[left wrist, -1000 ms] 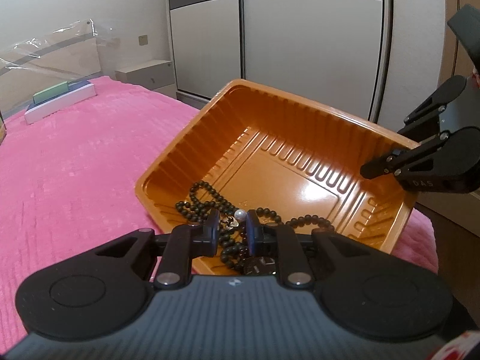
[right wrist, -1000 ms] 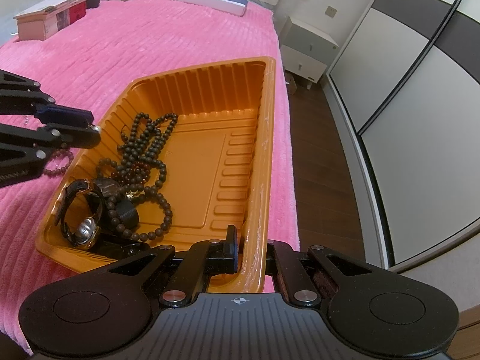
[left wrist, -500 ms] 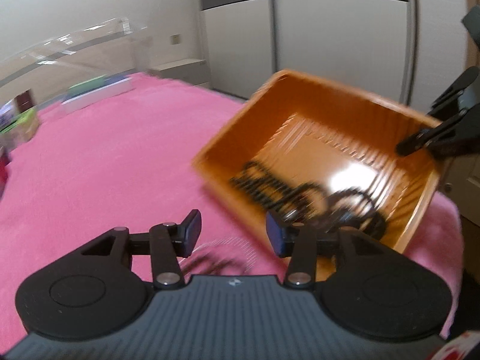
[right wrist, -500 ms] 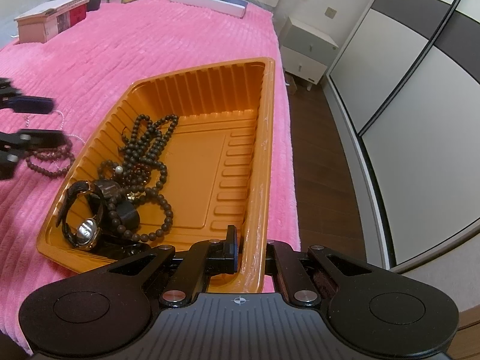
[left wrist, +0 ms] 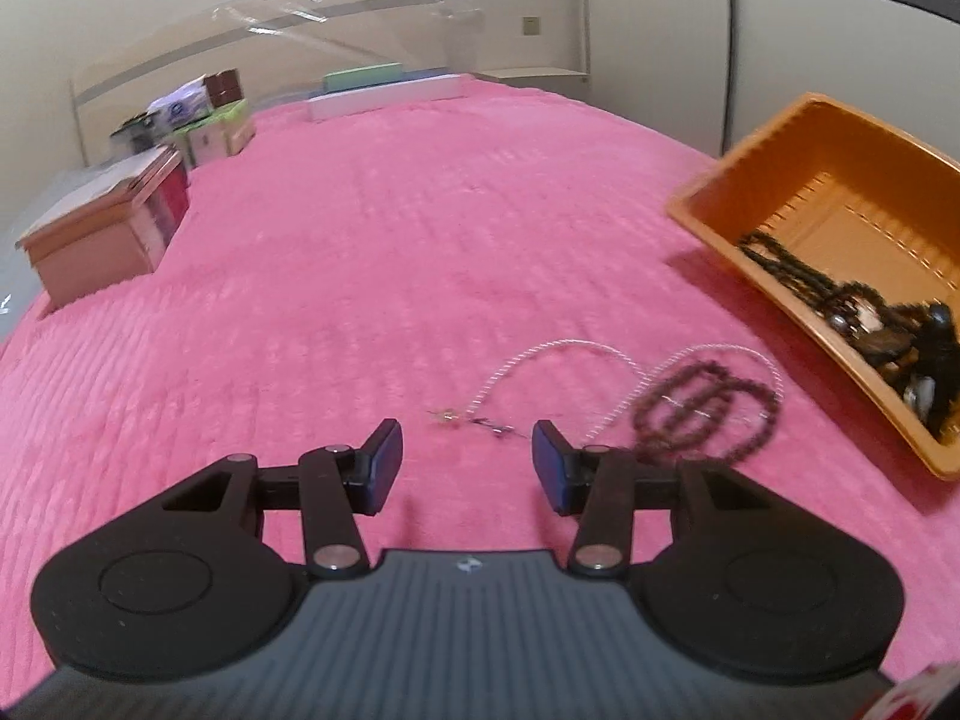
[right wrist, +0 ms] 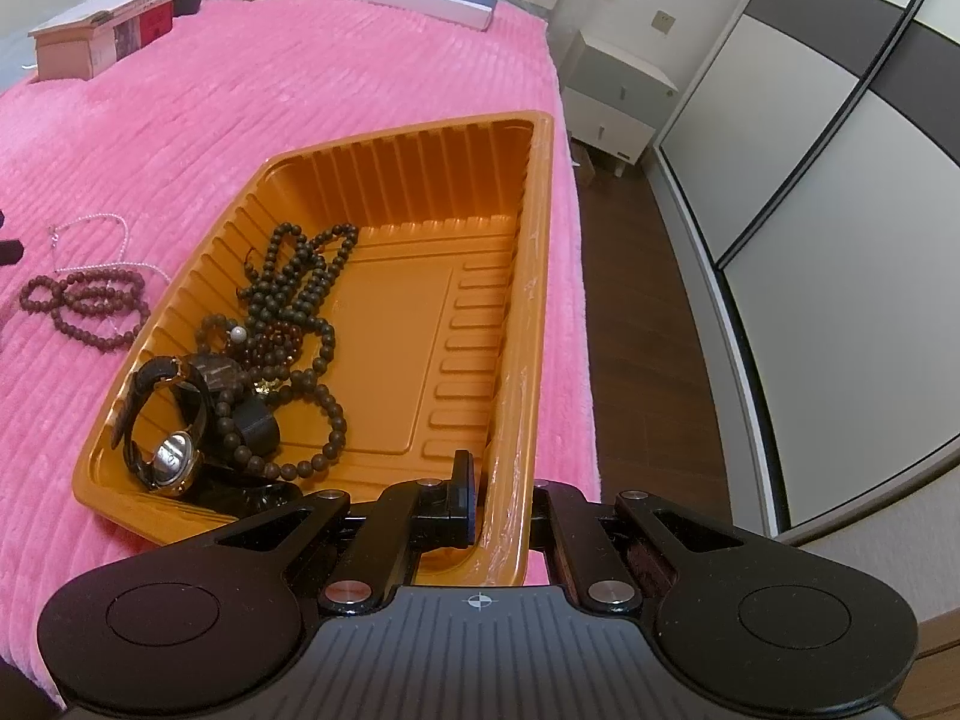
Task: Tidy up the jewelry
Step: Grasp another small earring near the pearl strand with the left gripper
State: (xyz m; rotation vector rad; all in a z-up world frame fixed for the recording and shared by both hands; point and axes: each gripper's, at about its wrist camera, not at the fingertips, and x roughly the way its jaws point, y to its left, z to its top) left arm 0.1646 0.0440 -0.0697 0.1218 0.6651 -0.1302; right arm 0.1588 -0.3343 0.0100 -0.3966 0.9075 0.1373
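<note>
An orange plastic tray (right wrist: 516,276) lies on the pink bedspread and holds dark bead strands (right wrist: 294,282) and a wristwatch (right wrist: 171,456). My right gripper (right wrist: 504,498) is shut on the tray's near rim. In the left wrist view the tray (left wrist: 774,276) is at the right. My left gripper (left wrist: 468,459) is open and empty, low over the bedspread. A thin silver chain (left wrist: 558,360) and a brown bead bracelet (left wrist: 702,408) lie on the spread just ahead of it. Both also show in the right wrist view, the chain (right wrist: 90,228) and the bracelet (right wrist: 84,306).
A wooden box (left wrist: 102,234) stands at the far left of the bed, with small boxes (left wrist: 210,126) behind it. A flat white and green box (left wrist: 384,90) lies at the far edge. A wardrobe (right wrist: 840,180) and a white nightstand (right wrist: 612,102) stand beyond the bed.
My left gripper has opened, left the tray and swung left over the bedspread, where the silver chain and brown bracelet now lie in front of it. The right gripper has not moved.
</note>
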